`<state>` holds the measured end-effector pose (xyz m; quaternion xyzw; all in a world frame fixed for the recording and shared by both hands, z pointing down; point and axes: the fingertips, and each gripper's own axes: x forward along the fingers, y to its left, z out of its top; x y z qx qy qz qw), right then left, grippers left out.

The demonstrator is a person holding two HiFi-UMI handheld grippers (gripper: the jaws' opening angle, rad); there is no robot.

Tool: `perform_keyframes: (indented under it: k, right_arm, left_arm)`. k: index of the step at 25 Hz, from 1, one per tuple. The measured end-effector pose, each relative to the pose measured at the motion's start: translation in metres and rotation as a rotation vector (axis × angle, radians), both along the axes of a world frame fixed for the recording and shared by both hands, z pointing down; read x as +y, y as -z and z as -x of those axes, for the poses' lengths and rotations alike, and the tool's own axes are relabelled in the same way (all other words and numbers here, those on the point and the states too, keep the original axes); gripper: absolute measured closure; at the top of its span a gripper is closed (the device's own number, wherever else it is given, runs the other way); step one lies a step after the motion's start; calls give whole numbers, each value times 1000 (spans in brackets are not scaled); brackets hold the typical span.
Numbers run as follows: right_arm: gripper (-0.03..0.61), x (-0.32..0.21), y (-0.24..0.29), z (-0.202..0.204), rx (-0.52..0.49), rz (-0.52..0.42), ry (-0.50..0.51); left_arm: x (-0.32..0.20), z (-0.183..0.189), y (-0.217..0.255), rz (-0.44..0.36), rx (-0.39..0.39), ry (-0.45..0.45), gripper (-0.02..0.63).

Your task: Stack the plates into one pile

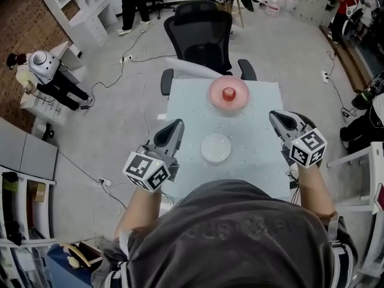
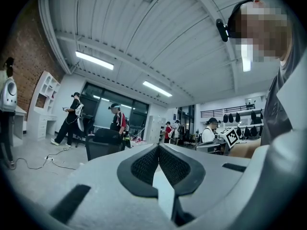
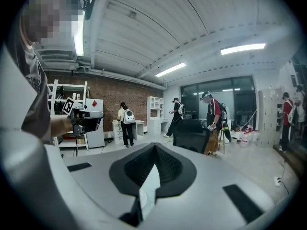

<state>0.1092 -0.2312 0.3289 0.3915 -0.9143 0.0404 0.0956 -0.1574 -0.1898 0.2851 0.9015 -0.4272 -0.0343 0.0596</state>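
Note:
A small white plate (image 1: pixel 216 147) lies on the pale table (image 1: pixel 255 134), near the front. Farther back sits a pink plate (image 1: pixel 214 96) with a small red thing (image 1: pixel 228 93) on it. My left gripper (image 1: pixel 179 123) hovers at the table's left edge, left of the white plate, jaws together and empty. My right gripper (image 1: pixel 273 114) hovers over the right side, also closed on nothing. In the left gripper view the left gripper (image 2: pixel 158 146) points level across the room, its pads meeting. The right gripper (image 3: pixel 154 145) looks the same in its own view. Neither gripper view shows a plate.
A black office chair (image 1: pixel 202 38) stands against the table's far edge. Cables run over the floor (image 1: pixel 120 107) at the left. White shelves (image 1: pixel 81 11) stand at the back left, and several people stand around the room's edges.

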Motion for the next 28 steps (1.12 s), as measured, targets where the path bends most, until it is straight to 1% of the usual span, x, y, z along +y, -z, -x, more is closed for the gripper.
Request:
perform_keyframes:
  k: [10,28]
  right_arm:
    - [588,-1,-3,4,39,5,12]
    - [588,-1,-5,2,46,2,4]
  left_arm:
    - [0,3,-1,6,3,2,607]
    - [0,1,-3,8,4,-6,607]
